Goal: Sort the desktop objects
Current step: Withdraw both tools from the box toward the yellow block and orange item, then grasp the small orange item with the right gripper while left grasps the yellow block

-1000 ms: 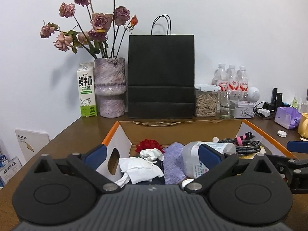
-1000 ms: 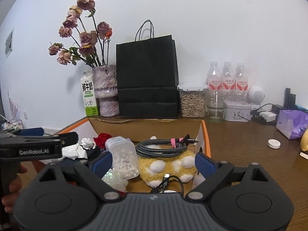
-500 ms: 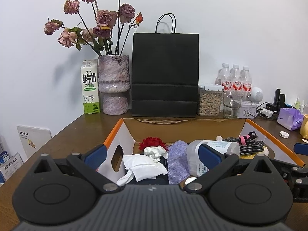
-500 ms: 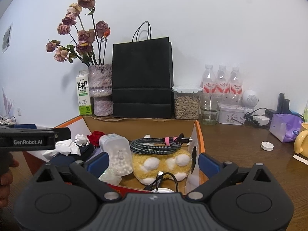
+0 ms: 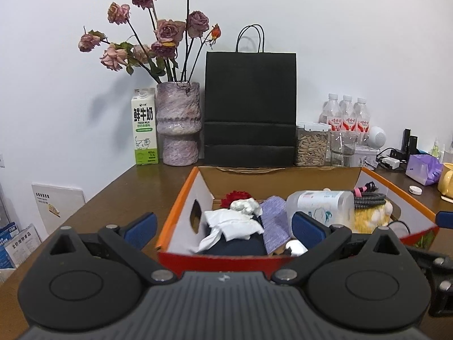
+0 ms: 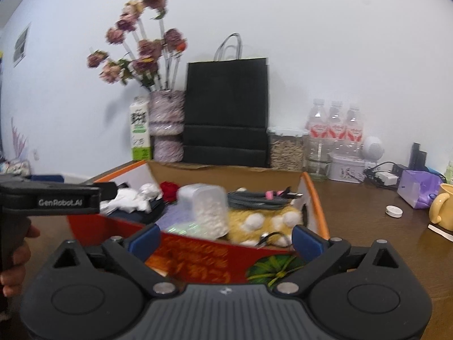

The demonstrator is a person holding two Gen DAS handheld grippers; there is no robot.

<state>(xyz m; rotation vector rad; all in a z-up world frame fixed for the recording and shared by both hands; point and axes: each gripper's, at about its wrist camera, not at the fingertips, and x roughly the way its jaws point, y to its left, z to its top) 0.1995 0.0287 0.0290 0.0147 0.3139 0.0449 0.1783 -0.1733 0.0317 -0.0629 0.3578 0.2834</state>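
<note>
An orange-rimmed cardboard box (image 5: pixel 181 195) on the brown desk holds a red flower (image 5: pixel 235 195), crumpled white tissue (image 5: pixel 235 223), a purple cloth (image 5: pixel 274 218), a clear plastic jar (image 5: pixel 320 201) lying on its side, a coiled cable (image 5: pixel 368 198) and a yellow plush (image 5: pixel 371 216). My left gripper (image 5: pixel 223 226) is open and holds nothing, at the box's near-left corner. My right gripper (image 6: pixel 226 238) is open and holds nothing, in front of the box's red front wall (image 6: pixel 198 257). The right wrist view is blurred; the jar (image 6: pixel 206 206) and plush (image 6: pixel 260 221) lie just beyond.
Along the back wall stand a milk carton (image 5: pixel 144 130), a flower vase (image 5: pixel 178 124), a black paper bag (image 5: pixel 250 107), a seed jar (image 5: pixel 311 147) and water bottles (image 5: pixel 348 116). Right of the box lie a white cap (image 6: pixel 393 211), a purple pack (image 6: pixel 419 188) and a yellow mug (image 6: pixel 443 206). A hand (image 6: pixel 14 255) grips the left tool.
Both grippers have drawn back from over the box toward its near side. The red front wall now shows between the fingers. Both stay open; the box's contents have not moved.
</note>
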